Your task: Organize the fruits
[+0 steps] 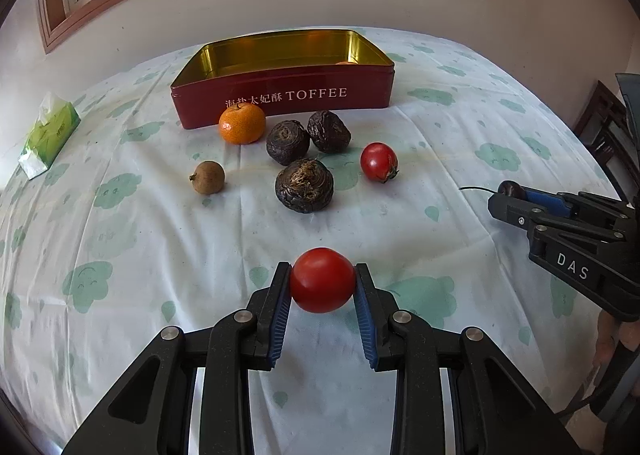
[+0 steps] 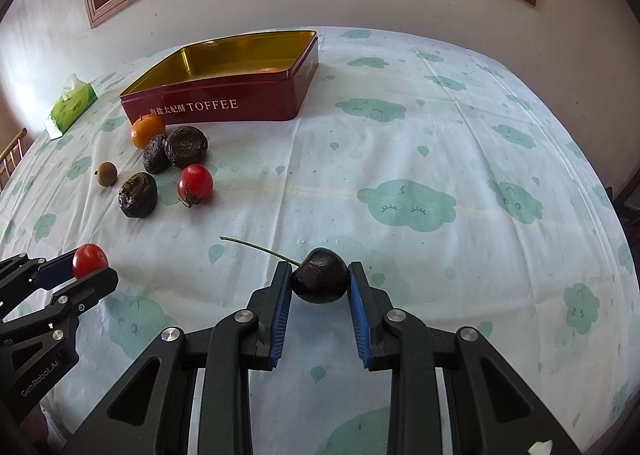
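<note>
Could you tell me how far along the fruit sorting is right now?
Done: one orange fruit already lies in the toffee tin. In hand: the left gripper holds a tomato, the right gripper a cherry. Six pieces remain on the tablecloth.

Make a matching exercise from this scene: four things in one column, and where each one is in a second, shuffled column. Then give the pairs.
Things
1. dark cherry
2. red tomato
3. mandarin
4. tissue pack

Places
A. on the cloth, right in front of the toffee tin
B. between the fingers of the left gripper
C. near the table's far left edge
D. between the fingers of the right gripper

Pairs: 1-D, 2-B, 3-A, 4-C
</note>
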Demonstrator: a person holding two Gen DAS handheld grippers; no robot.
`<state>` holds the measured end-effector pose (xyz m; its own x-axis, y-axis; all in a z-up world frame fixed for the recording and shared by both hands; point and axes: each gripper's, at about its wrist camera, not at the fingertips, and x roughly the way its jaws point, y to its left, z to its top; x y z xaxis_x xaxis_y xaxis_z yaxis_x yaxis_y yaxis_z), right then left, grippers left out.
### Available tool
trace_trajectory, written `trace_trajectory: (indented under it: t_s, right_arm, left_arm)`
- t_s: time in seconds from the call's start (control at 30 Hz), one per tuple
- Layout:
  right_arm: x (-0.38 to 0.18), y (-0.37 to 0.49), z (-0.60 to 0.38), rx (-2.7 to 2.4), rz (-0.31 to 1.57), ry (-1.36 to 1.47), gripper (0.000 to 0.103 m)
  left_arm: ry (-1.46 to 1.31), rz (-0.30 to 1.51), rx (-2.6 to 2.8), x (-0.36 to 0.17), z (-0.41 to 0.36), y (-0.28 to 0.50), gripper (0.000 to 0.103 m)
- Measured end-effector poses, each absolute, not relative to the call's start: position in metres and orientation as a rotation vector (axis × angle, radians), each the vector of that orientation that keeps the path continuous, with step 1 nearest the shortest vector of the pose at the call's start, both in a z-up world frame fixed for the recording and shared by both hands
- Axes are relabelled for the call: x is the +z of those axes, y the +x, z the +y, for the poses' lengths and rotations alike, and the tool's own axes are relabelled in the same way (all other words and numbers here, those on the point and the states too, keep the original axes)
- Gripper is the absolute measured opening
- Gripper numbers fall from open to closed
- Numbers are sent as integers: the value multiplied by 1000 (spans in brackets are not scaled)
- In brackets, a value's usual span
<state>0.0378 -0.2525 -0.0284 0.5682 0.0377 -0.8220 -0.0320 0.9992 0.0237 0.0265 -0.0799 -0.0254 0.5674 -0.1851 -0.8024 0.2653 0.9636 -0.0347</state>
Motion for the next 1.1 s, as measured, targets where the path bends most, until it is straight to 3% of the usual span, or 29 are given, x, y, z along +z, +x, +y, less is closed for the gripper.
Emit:
trace_trajectory:
  t_s: [1.1]
  right_arm:
    - [8, 90, -222, 114, 913, 22, 26]
  left_arm:
    - [-2, 867, -95, 2, -12, 82, 32]
